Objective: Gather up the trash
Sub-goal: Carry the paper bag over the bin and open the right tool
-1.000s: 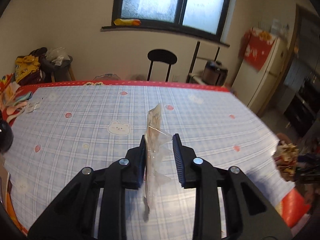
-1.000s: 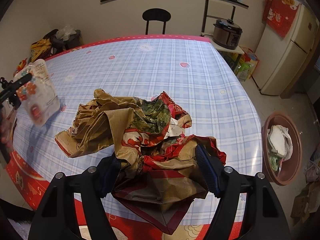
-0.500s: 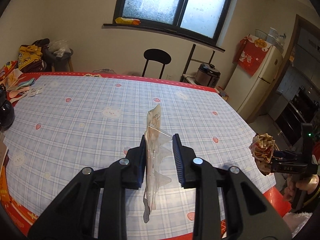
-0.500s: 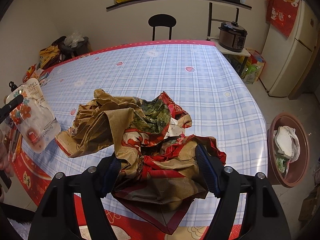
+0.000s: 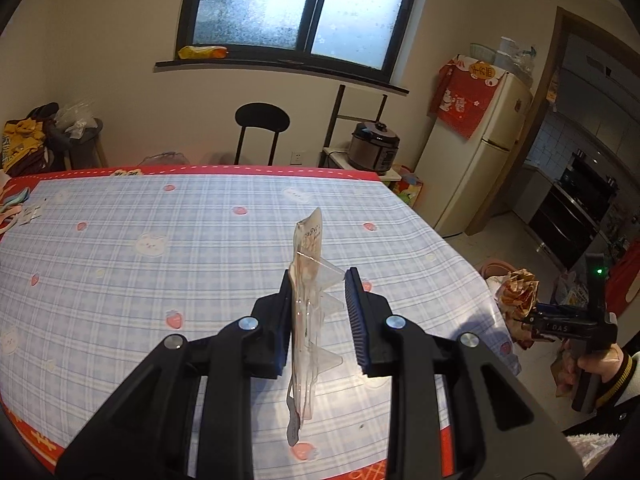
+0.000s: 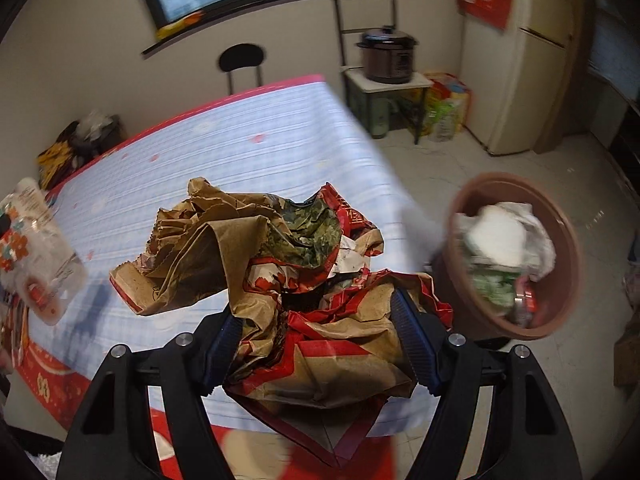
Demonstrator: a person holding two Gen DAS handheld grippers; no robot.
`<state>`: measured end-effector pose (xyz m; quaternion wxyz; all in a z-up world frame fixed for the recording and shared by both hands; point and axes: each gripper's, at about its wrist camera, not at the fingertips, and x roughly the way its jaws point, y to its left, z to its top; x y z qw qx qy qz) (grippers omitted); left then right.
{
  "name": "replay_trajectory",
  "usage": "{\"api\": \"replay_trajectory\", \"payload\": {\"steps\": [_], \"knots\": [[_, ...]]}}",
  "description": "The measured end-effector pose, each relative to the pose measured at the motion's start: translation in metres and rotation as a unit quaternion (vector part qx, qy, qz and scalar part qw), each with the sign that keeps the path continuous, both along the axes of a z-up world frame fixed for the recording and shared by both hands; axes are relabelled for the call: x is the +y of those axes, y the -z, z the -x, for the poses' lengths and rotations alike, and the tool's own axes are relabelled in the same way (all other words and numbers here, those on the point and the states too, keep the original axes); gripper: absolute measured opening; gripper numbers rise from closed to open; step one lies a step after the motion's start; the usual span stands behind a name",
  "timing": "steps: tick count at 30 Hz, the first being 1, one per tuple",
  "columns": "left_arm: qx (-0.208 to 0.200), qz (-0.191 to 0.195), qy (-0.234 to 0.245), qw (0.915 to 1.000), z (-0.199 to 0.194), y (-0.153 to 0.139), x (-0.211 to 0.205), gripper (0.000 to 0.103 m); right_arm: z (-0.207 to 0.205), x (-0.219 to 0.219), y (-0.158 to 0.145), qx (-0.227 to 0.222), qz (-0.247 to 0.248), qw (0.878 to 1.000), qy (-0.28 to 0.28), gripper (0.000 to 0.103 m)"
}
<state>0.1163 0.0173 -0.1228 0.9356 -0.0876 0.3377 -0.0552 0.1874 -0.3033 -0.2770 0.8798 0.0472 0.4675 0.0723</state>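
Observation:
My left gripper [image 5: 320,312] is shut on a clear plastic blister package [image 5: 306,312], held edge-on above the blue checked table [image 5: 160,240]. The package also shows in the right wrist view [image 6: 36,252] at the far left. My right gripper [image 6: 320,340] is shut on a crumpled brown and red paper bag [image 6: 280,264], held above the table's right edge [image 6: 360,132]. It shows small in the left wrist view [image 5: 520,296]. A brown round basin [image 6: 568,240] with white and green trash in it stands on the floor to the right.
A black chair [image 5: 262,128] stands behind the table. A rice cooker [image 5: 374,148] sits on a small stand, with a cream fridge [image 5: 476,160] beside it. Clutter lies at the table's left edge [image 5: 16,204].
The right gripper has swung right with the paper bag, bringing the basin closer in its view. The left gripper has risen and pulled back with the package.

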Motion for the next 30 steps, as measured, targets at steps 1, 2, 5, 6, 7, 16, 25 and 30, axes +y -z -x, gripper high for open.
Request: {"api": "replay_trajectory", "payload": {"steps": [1,2,5,6,7,16,25,30], "knots": [[-0.001,0.001,0.001,1.0000,-0.001,0.000,-0.006,0.028,-0.002,-0.019,0.000,0.000,0.002,1.000,0.016,0.071],[-0.001,0.001,0.002,1.0000,-0.002,0.000,-0.010,0.028,-0.005,-0.040,0.000,0.000,0.004,0.999,0.034,0.071],[-0.001,-0.001,0.000,1.0000,-0.004,0.000,-0.025,0.028,-0.014,-0.086,0.000,-0.002,0.007,0.997,0.073,0.071],[-0.001,-0.001,-0.001,1.0000,-0.005,0.000,-0.027,0.028,-0.019,-0.104,0.001,-0.004,0.009,0.996,0.087,0.071],[0.000,-0.001,-0.003,1.0000,-0.006,0.001,-0.030,0.028,-0.023,-0.118,0.002,-0.005,0.013,0.995,0.099,0.071],[0.004,-0.012,-0.007,0.9999,-0.005,0.000,-0.058,0.028,-0.055,-0.217,0.009,-0.008,-0.021,0.981,0.193,0.083],[-0.003,-0.015,0.015,0.9998,-0.005,-0.009,-0.068,0.028,-0.034,-0.230,-0.013,-0.050,-0.045,0.976,0.206,0.097],[-0.010,-0.012,0.053,0.9985,-0.017,-0.017,-0.089,0.028,-0.018,-0.229,-0.023,-0.056,-0.046,0.975,0.212,0.098]]}}
